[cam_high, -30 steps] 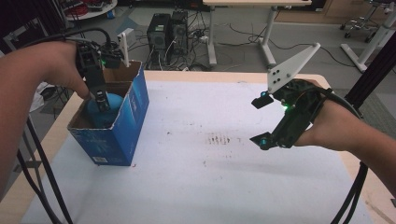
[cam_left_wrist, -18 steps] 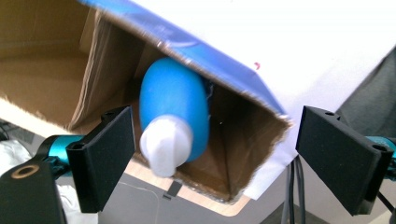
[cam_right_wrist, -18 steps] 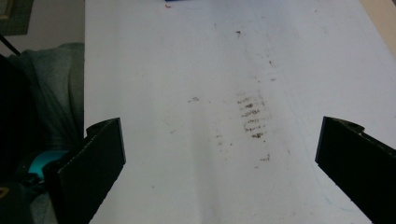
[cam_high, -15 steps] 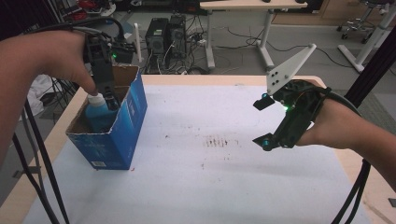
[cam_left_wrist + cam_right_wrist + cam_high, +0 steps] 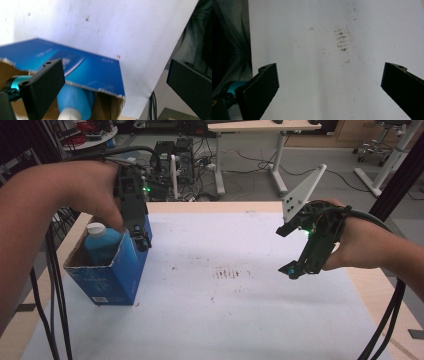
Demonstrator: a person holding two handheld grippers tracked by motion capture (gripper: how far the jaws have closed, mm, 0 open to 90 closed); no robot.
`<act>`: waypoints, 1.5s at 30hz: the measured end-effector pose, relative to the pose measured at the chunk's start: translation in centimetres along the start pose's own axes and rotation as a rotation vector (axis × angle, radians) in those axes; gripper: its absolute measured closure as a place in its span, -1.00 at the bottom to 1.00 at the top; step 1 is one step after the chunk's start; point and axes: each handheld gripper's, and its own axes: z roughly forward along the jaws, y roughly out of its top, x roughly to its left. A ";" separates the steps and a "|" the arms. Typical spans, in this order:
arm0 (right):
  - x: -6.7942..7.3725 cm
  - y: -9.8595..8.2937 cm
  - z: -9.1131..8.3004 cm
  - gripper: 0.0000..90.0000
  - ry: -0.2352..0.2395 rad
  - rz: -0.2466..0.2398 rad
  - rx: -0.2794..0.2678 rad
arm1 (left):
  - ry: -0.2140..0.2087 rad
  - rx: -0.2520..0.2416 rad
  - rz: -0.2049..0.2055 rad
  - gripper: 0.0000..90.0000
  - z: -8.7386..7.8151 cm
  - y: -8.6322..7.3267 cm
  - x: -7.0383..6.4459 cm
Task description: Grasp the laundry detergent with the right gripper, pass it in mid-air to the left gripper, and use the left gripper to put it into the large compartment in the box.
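The left claw [image 5: 142,237] hung wide over the blue box [image 5: 117,270] holding a blue bottle [image 5: 101,245]; the right claw [image 5: 289,251] gaped above the bench [image 5: 225,310].

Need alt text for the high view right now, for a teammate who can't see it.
A blue bottle with a white cap stands in an open blue box at the table's left side, the open left gripper at the box's rim. The right gripper hovers open over the white tabletop.

Pale lettering marks the side of the blue box [image 5: 82,67], but blur leaves it unreadable. A small white label low on its front is likewise too small to make out.
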 end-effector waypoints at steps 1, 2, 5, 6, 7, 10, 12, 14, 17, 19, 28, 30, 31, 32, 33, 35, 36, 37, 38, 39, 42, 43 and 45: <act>-0.1 -0.1 0.0 -0.99 -0.004 -0.002 0.019 | -0.003 0.005 0.015 -0.96 0.1 0.3 -0.1; -0.1 -0.2 0.1 -0.99 -0.006 -0.003 0.033 | -0.004 0.004 0.022 -0.96 0.2 0.6 -0.3; -0.3 -0.4 0.2 -0.99 -0.014 -0.006 0.078 | -0.019 0.007 0.050 -0.96 0.6 1.5 -0.9; -0.2 -0.4 0.3 -0.99 -0.013 -0.005 0.088 | -0.021 0.009 0.063 -0.96 0.7 1.8 -1.0; -0.2 -0.5 0.3 -0.99 -0.015 -0.008 0.101 | -0.022 0.012 0.070 -0.96 0.9 2.0 -1.1; -0.2 -0.4 0.5 -0.99 -0.012 -0.011 0.126 | -0.032 0.011 0.088 -0.96 1.6 2.7 -1.3; -0.2 -0.3 0.6 -0.99 -0.011 -0.015 0.134 | -0.035 0.018 0.100 -0.96 1.9 3.2 -1.4; -0.2 -0.1 0.6 -0.99 -0.012 -0.015 0.134 | -0.043 0.023 0.104 -0.96 2.3 3.5 -1.5; -0.4 0.1 0.7 -0.99 -0.010 -0.025 0.136 | -0.043 0.022 0.114 -0.96 2.6 3.9 -1.5; -0.5 0.1 0.8 -0.99 -0.008 -0.025 0.140 | -0.046 0.024 0.114 -0.96 2.8 4.1 -1.5; -0.5 0.2 0.7 -0.99 -0.014 -0.035 0.174 | -0.051 0.026 0.112 -0.96 3.2 4.3 -1.6; -0.4 0.3 0.7 -0.99 -0.017 -0.038 0.178 | -0.050 0.021 0.111 -0.96 3.2 4.2 -1.7; -0.4 0.3 0.7 -0.99 -0.015 -0.041 0.178 | -0.052 0.023 0.107 -0.96 3.2 4.1 -1.7; -0.4 0.4 0.7 -0.99 -0.014 -0.039 0.182 | -0.051 0.022 0.110 -0.96 3.2 4.1 -1.7; -0.4 0.4 0.7 -0.99 -0.015 -0.041 0.180 | -0.051 0.023 0.109 -0.96 3.2 4.0 -1.7; -0.4 0.4 0.6 -0.99 -0.015 -0.041 0.184 | -0.054 0.026 0.102 -0.96 3.1 3.9 -1.7; -0.4 0.5 0.6 -0.99 -0.017 -0.049 0.185 | -0.052 0.026 0.103 -0.96 3.1 3.9 -1.7; -0.3 0.5 0.6 -0.99 -0.017 -0.050 0.187 | -0.052 0.025 0.101 -0.96 3.1 3.9 -1.7; -0.3 0.5 0.6 -0.99 -0.020 -0.053 0.190 | -0.055 0.024 0.098 -0.96 3.1 3.8 -1.7; -0.3 0.5 0.5 -0.99 -0.021 -0.053 0.193 | -0.056 0.026 0.095 -0.96 3.1 3.8 -1.7; -0.4 0.4 0.4 -0.99 -0.018 -0.053 0.204 | -0.059 0.028 0.093 -0.96 3.1 3.7 -1.6; -0.4 0.4 0.4 -0.99 -0.020 -0.052 0.206 | -0.060 0.030 0.095 -0.96 3.1 3.7 -1.6; -0.5 0.3 0.3 -0.99 -0.017 -0.046 0.214 | -0.062 0.030 0.094 -0.96 3.1 3.7 -1.6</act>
